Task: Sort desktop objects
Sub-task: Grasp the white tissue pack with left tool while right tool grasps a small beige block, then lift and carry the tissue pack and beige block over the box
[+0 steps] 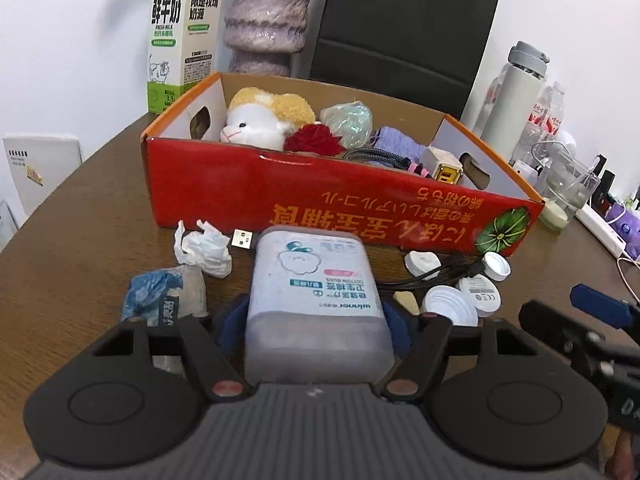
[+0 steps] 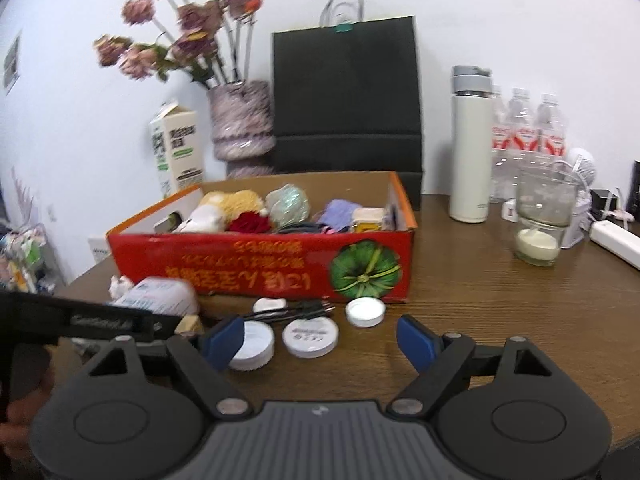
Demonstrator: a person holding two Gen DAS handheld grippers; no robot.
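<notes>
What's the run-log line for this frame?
left gripper: closed on cotton swab pack | right gripper: open, empty | red box: part filled

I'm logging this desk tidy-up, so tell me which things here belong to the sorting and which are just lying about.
Part of the sorting:
- cotton bud pack, between the left gripper's fingers
- red cardboard box, already part filled
- crumpled tissue
- white round lids
- black cable

Just lying about:
- milk carton
- vase
- black paper bag
- white flask
- candle glass
</notes>
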